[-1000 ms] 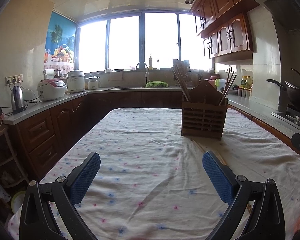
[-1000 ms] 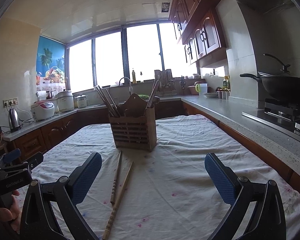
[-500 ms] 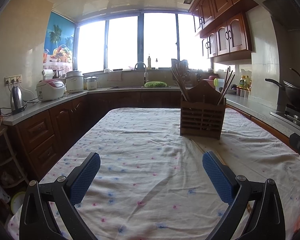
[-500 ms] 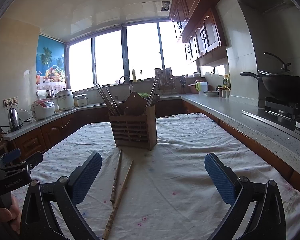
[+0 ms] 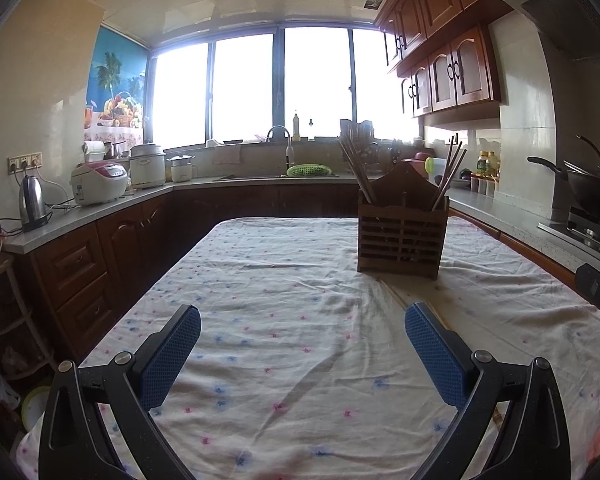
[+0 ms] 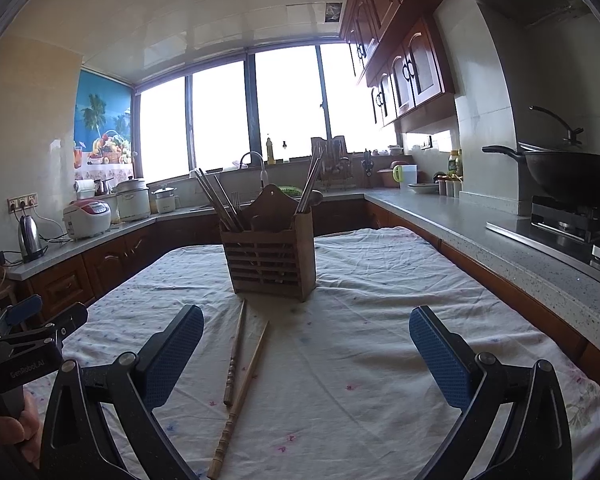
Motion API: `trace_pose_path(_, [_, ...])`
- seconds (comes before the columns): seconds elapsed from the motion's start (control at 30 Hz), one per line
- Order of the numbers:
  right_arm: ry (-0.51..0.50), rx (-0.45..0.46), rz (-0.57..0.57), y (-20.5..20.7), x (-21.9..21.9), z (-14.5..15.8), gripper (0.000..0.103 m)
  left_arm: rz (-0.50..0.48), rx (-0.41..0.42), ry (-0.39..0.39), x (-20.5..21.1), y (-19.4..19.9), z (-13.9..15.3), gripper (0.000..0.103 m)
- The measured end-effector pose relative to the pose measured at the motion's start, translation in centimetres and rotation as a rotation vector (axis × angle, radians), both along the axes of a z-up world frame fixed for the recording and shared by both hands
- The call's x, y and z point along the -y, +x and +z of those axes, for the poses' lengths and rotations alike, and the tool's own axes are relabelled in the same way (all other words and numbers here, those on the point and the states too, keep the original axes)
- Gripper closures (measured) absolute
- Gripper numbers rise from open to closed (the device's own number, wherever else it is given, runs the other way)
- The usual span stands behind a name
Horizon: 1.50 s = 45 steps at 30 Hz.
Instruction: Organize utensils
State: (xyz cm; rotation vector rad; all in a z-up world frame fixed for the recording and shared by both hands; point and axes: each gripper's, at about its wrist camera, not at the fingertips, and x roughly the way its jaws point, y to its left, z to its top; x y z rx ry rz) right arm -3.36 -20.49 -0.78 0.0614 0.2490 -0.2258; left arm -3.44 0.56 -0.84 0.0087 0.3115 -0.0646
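Right wrist view: the right tool (image 6: 306, 336) gapes wide and empty above two chopsticks (image 6: 240, 364) lying crossed on the table (image 6: 380, 360), lower centre, just before the wooden holder (image 6: 270, 256). The left tool (image 5: 302, 334) is equally wide and empty. Thin, round sticks may roll or scissor apart under a pinch. The holder's compartments stay hidden behind its slats.

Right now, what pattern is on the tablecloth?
White tablecloth with small scattered pink and blue flower prints, clearest in the left wrist view.
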Motion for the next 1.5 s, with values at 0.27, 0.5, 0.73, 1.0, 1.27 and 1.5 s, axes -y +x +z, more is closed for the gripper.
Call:
trace_pose_path(0.27, [-0.001,0.001,0.003,0.0,-0.2,0.0,0.0,-0.001,-0.003,0.0,0.2,-0.1,0.1,0.001])
trace_pose_path(0.5, [0.0,0.002,0.006,0.1,-0.4,0.1,0.0,0.002,-0.011,-0.007,0.2,0.0,0.2,0.001])
trace_pose_path(0.73, [-0.001,0.007,0.015,0.2,-1.0,0.3,0.0,0.001,-0.008,-0.006,0.4,0.1,0.1,0.001])
trace_pose_path(1.0, [0.003,0.01,0.027,0.2,-0.9,0.6,0.0,-0.004,-0.013,-0.004,0.7,0.1,0.1,0.001])
trace_pose_path(1.27, [0.005,0.01,0.038,0.3,-0.8,0.6,0.0,-0.004,-0.02,-0.002,0.9,0.2,0.1,0.001])
trace_pose_path(1.5, [0.006,0.008,0.039,0.4,-0.8,0.7,0.0,-0.007,-0.03,0.001,1.3,0.4,0.1,0.001])
